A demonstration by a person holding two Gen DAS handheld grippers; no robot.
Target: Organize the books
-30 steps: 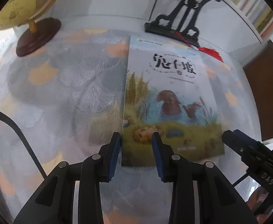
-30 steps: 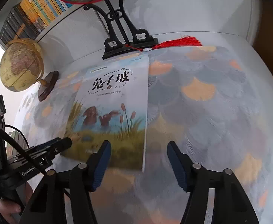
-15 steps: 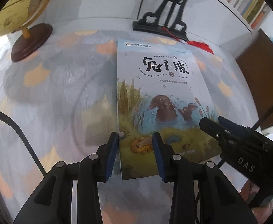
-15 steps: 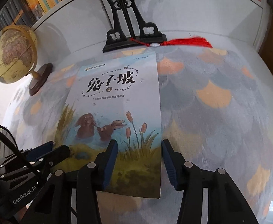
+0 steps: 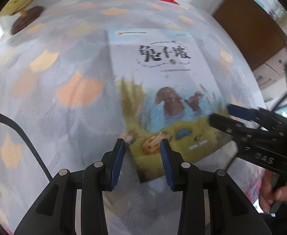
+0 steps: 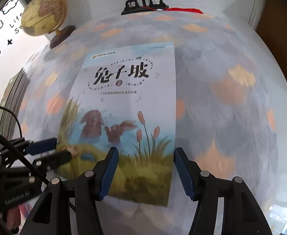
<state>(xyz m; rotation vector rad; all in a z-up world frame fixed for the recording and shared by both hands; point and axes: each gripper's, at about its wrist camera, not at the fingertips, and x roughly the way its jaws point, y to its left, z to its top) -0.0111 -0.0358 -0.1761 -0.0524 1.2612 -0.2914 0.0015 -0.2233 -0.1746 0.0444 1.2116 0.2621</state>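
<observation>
A thin picture book (image 5: 163,78) (image 6: 127,98) with rabbits in a pond on its cover lies flat on the patterned tablecloth (image 6: 231,98). My left gripper (image 5: 142,145) hovers over the book's near left corner. Its jaws stand a little apart and that corner shows between them. It also shows at the left of the right wrist view (image 6: 61,149). My right gripper (image 6: 145,150) is over the near right part of the cover, jaws opening, the book's right edge just inside the right finger. Neither gripper clamps the book. The left wrist view is blurred.
A globe (image 6: 43,13) on a dark wooden foot stands at the back left. A black ornamental stand (image 6: 143,5) with a red tassel (image 6: 184,10) is at the back middle. The table's white rim (image 6: 286,156) curves along the right. A brown panel (image 5: 247,29) lies beyond.
The book has come away from the black stand toward the near side, staying under both grippers as they drew back. The right jaws narrowed, then spread wider.
</observation>
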